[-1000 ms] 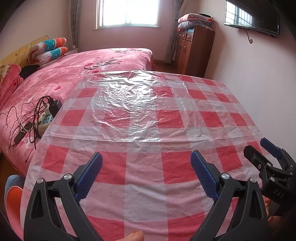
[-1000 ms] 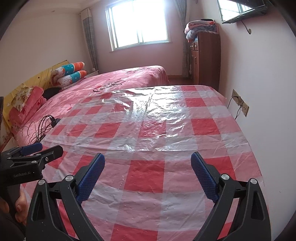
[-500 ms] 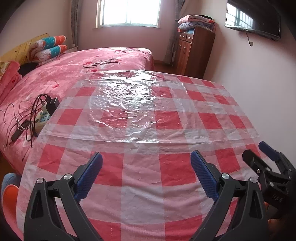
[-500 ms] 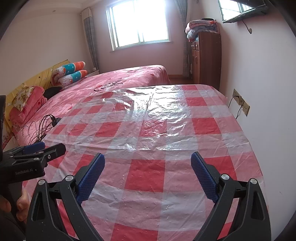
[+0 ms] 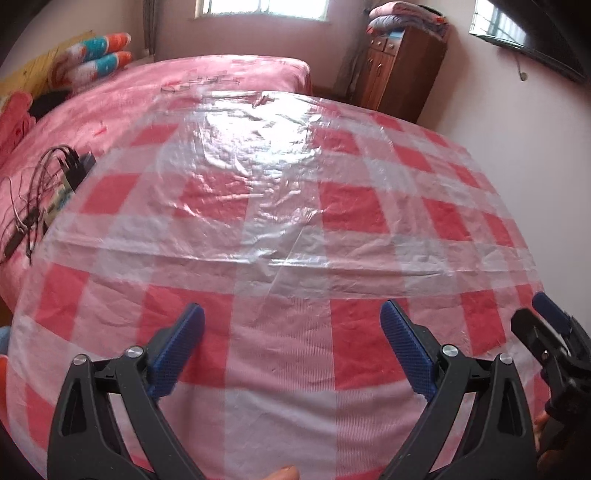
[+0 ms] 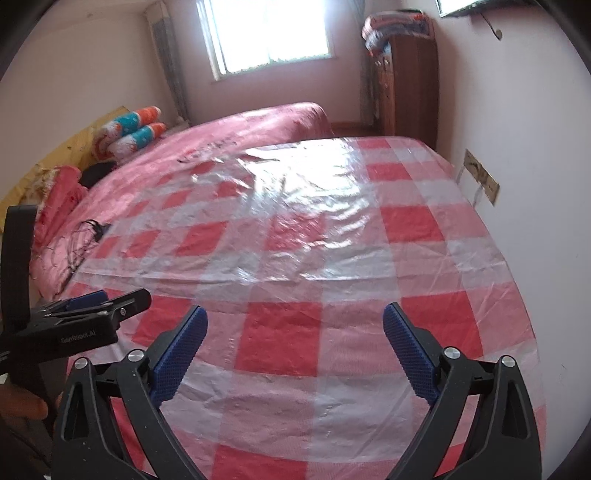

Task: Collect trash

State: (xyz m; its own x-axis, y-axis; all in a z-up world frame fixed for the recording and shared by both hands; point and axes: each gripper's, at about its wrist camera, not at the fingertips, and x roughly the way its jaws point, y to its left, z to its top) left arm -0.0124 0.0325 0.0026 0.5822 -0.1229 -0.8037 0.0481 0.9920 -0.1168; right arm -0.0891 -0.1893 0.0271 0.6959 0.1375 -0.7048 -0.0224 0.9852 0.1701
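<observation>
Both tongs sit wide open with nothing between the blue ribbed pads, hanging over the near edge of the counter. The left tongs (image 5: pixel 291 334) show up front and centre in the left wrist view, and the right tongs (image 6: pixel 295 334) do the same in the right wrist view; each pair also peeks into the other camera from the side, the right pair at the right edge and the left pair at the left edge.

The counter is covered by a red-and-white checked tablecloth (image 5: pixel 280 369) with a clear, crinkly plastic sheet (image 5: pixel 258 177) lying on top, shiny where the window light hits it. The sheet's near edge runs across the cloth just beyond the fingertips, so the strip under the tongs is bare cloth. No loose piece of trash shows on the cloth in either view, so where the trash is can't be told from these shots.

Past the counter's far-left edge is a bed with a pink floral bedspread (image 5: pixel 147 92). A tangle of black cables with a power strip (image 5: pixel 55 184) lies on it, just beside the counter's left edge. A dark brown wooden cabinet (image 5: pixel 399 74) stands beyond the far-right corner with folded blankets (image 5: pixel 402 16) stacked on top.
</observation>
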